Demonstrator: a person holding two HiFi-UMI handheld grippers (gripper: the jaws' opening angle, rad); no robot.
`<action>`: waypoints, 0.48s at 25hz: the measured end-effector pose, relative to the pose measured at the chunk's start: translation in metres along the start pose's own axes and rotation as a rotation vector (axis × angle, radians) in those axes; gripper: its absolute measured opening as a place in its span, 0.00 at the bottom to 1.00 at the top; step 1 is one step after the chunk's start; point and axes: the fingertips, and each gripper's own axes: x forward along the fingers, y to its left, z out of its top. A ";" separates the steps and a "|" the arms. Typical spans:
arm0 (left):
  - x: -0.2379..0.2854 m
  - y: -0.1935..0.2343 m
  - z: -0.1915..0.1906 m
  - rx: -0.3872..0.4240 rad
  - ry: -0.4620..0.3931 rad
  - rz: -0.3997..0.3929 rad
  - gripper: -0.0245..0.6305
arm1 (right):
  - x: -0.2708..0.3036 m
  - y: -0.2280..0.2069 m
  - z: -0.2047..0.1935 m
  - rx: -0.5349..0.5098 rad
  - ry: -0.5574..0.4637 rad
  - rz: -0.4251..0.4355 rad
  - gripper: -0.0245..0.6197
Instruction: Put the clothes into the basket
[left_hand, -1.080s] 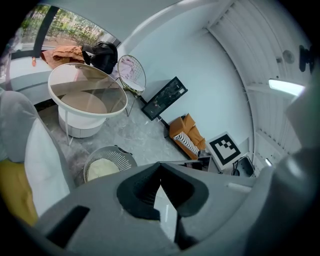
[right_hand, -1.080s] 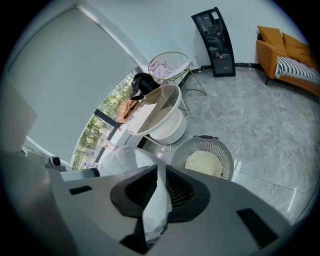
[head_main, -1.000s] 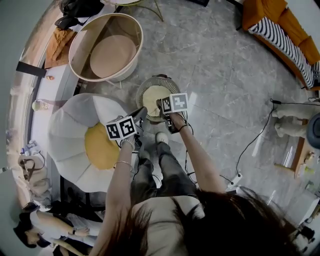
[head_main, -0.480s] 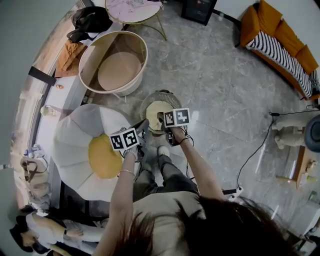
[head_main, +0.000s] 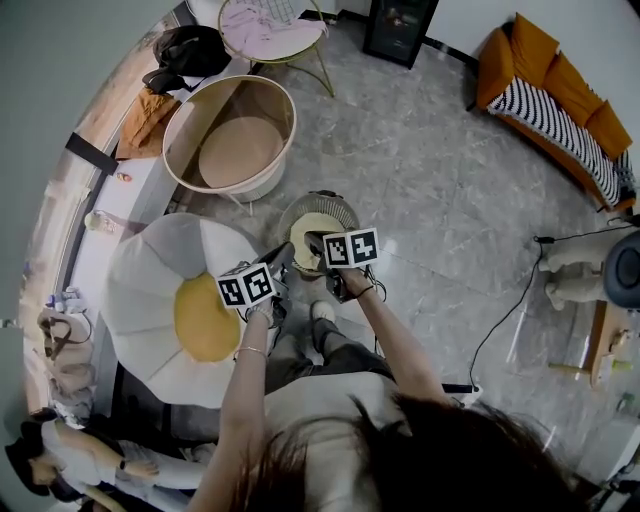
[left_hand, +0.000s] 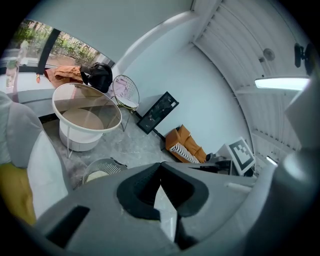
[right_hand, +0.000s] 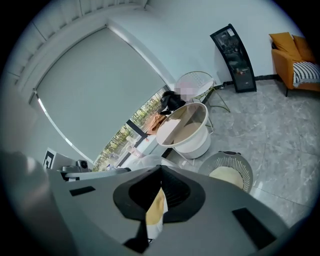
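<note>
A round slatted basket (head_main: 340, 207) stands on the grey floor just ahead of the person's feet, with a cream cloth (head_main: 310, 230) lying in it. The basket (right_hand: 240, 161) and cloth (right_hand: 226, 176) also show in the right gripper view, and the basket (left_hand: 106, 163) in the left gripper view. Above the basket's near rim my right gripper (head_main: 314, 240) is shut; its jaws have just been closing, with nothing gripped between them. Beside it my left gripper (head_main: 281, 256) is held at the basket's left edge, its pads meeting, nothing in them.
A white flower-shaped chair (head_main: 150, 270) with a yellow centre (head_main: 203, 318) sits to the left. Beyond the basket is a round white tub table (head_main: 232, 140). An orange garment (head_main: 145, 115) and a black bag (head_main: 190, 45) lie by the window. An orange sofa (head_main: 555, 95) and a floor cable (head_main: 510, 290) are to the right.
Both grippers have lifted a little above the basket and the head view has tilted further out into the room. The cream cloth has stayed in the basket.
</note>
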 end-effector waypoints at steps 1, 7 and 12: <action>-0.001 -0.002 0.001 0.003 -0.008 -0.001 0.05 | -0.002 0.003 0.000 -0.006 -0.008 0.006 0.05; -0.007 -0.013 -0.003 -0.001 -0.048 -0.005 0.05 | -0.013 0.013 -0.002 0.014 -0.043 0.042 0.05; -0.012 -0.021 -0.003 0.046 -0.083 -0.020 0.05 | -0.022 0.025 0.001 -0.057 -0.074 0.075 0.05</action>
